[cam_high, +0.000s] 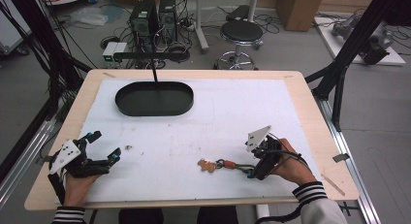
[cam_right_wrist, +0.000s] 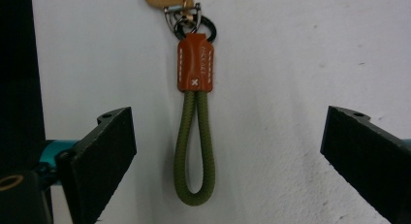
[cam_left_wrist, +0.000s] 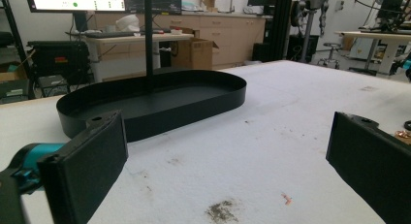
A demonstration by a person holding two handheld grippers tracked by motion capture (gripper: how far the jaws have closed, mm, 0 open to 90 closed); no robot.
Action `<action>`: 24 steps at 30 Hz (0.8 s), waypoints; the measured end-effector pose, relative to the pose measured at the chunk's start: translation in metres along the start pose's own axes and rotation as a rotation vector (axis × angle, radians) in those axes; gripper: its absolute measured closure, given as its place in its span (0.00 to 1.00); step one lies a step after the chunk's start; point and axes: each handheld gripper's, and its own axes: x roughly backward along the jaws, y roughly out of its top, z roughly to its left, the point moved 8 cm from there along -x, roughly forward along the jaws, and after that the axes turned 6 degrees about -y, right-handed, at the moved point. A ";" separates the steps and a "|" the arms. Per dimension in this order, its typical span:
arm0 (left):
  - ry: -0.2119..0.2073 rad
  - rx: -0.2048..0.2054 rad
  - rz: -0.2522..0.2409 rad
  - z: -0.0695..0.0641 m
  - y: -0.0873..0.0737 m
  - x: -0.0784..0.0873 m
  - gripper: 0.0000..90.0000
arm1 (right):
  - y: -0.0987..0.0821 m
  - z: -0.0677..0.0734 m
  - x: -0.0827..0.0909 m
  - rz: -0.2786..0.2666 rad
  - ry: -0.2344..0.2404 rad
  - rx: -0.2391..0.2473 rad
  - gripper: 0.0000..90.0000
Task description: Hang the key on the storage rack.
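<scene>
Keychain: here it is, an olive-green cord loop keychain (cam_high: pixel 231 165) lying flat on the white mat (cam_high: pixel 203 112) at the near right of the counter (cam_high: pixel 310 117).
Keychain and right tongs: in the right gripper view the cord loop (cam_right_wrist: pixel 195 151) sits squarely between the two jaws, and neither jaw is touching it; there's white mat showing on both sides.
Right tongs: the right tongs (cam_high: pixel 253 169) are spread wide, gripping nothing, held low over the mat by the right hand (cam_high: pixel 291 166), just right of the loop end.
Long axis: it runs left to right across the counter.
Which way it points: loop end towards the right tongs, tan charm (cam_high: pixel 207 165) out at the left end; the brown leather tab (cam_right_wrist: pixel 195 61) and metal ring (cam_right_wrist: pixel 194 24) sit between cord and charm.
Left tongs: the left tongs (cam_high: pixel 104 146) are also spread wide and holding nothing, at the near left, well apart from the keychain.
Tray: a black oval tray (cam_high: pixel 154 99) lies at the far left of the mat, straight ahead of the left tongs in the left gripper view (cam_left_wrist: pixel 155 100).
Mat: small dark stains (cam_left_wrist: pixel 220 210) near the left tongs.
</scene>
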 end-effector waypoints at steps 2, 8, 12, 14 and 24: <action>0.000 0.001 -0.001 0.000 0.000 0.000 0.02 | 0.000 0.001 -0.003 0.023 0.012 0.012 0.06; 0.000 0.001 0.000 0.000 0.000 0.000 0.02 | -0.004 0.005 -0.007 0.089 0.038 0.032 0.19; -0.001 0.001 0.003 0.001 0.000 0.000 0.02 | -0.006 0.006 -0.008 0.116 0.061 0.054 0.25; -0.001 0.000 0.004 0.001 0.000 0.000 0.02 | -0.006 0.008 -0.008 0.126 0.069 0.056 0.27; -0.003 0.001 0.003 0.000 0.000 0.000 0.02 | -0.007 0.010 -0.010 0.182 0.098 0.064 0.43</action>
